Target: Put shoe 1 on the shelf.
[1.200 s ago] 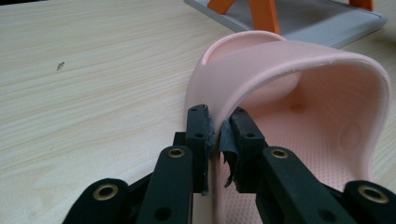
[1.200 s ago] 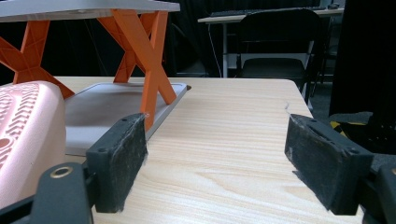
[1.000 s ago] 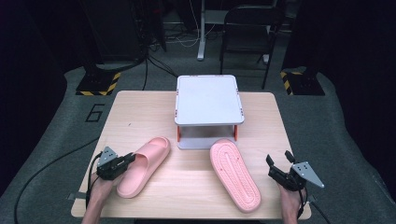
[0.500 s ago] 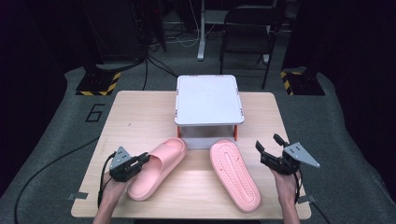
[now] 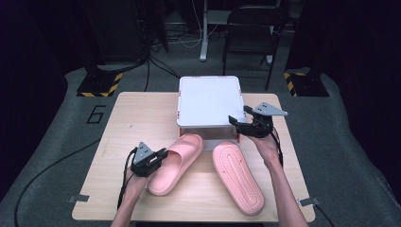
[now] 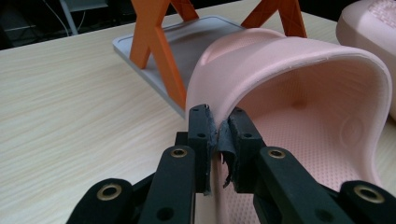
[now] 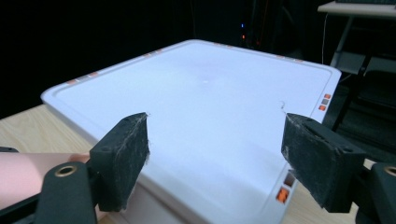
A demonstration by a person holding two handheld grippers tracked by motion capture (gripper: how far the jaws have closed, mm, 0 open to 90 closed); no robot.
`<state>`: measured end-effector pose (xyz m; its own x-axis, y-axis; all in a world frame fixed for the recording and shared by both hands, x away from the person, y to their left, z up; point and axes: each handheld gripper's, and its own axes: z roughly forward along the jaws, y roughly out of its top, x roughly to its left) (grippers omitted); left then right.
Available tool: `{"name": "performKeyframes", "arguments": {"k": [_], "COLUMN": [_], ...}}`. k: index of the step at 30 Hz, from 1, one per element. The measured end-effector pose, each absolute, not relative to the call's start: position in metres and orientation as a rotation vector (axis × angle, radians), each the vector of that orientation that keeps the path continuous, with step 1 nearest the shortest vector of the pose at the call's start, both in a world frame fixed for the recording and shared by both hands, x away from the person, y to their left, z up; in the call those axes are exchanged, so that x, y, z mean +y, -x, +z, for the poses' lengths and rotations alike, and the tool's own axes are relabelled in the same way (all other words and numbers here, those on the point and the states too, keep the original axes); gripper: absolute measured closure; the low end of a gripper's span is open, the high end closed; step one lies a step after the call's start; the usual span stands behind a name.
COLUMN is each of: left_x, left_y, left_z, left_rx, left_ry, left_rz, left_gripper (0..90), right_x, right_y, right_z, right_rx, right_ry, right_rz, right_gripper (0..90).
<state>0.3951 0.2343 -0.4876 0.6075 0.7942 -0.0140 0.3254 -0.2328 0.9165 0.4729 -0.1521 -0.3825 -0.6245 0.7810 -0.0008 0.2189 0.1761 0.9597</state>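
- High view: the left hand-held gripper (image 5: 158,157) is clenched on the side rim of the upright pink slipper (image 5: 172,163), which lies on the bench (image 5: 137,118) with its toe pointing up and right at the gap under the white shelf rack (image 5: 208,101).
- The right hand-held gripper (image 5: 239,124) hangs released, nothing between its jaws, at the rack's right front corner; the upturned slipper (image 5: 236,176) lies below it.
- Since a second ago the held slipper has slid toward the rack, and the right hand-held gripper has risen from the bench edge, its jaws narrowing slightly.
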Motion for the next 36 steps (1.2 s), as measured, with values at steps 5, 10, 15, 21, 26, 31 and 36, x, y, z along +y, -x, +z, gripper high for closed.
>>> {"name": "performKeyframes", "arguments": {"k": [5,10,15,21,26,31,36], "left_x": [0.217,0.202,0.192,0.177,0.177,0.172,0.168], "left_y": [-0.41,-0.425,-0.436,-0.445,-0.448,-0.457,-0.46], "left_z": [-0.489,-0.493,-0.497,-0.504,-0.501,-0.496,-0.496], "left_rx": [0.93,0.972,1.045,1.038,1.003,0.959,1.037], "left_ry": [-1.796,-1.779,-1.727,-1.797,-1.752,-1.789,-1.714], "left_rz": [0.573,0.595,0.616,0.623,0.612,0.643,0.667], "left_gripper": [81.5,81.6,81.6,79.5,72.7,69.8,74.6], "right_x": [-0.146,-0.148,-0.148,-0.147,-0.147,-0.145,-0.145], "right_y": [-0.484,-0.489,-0.489,-0.489,-0.489,-0.489,-0.488], "right_z": [-0.388,-0.397,-0.397,-0.397,-0.396,-0.396,-0.396], "right_rx": [1.985,1.999,2.0,1.998,2.0,1.995,1.994], "right_ry": [-0.946,-0.969,-0.969,-0.97,-0.979,-0.988,-0.985], "right_rz": [1.44,1.434,1.435,1.431,1.428,1.427,1.426], "right_gripper": [24.9,25.0,25.2,24.8,24.5,24.1,23.9]}}
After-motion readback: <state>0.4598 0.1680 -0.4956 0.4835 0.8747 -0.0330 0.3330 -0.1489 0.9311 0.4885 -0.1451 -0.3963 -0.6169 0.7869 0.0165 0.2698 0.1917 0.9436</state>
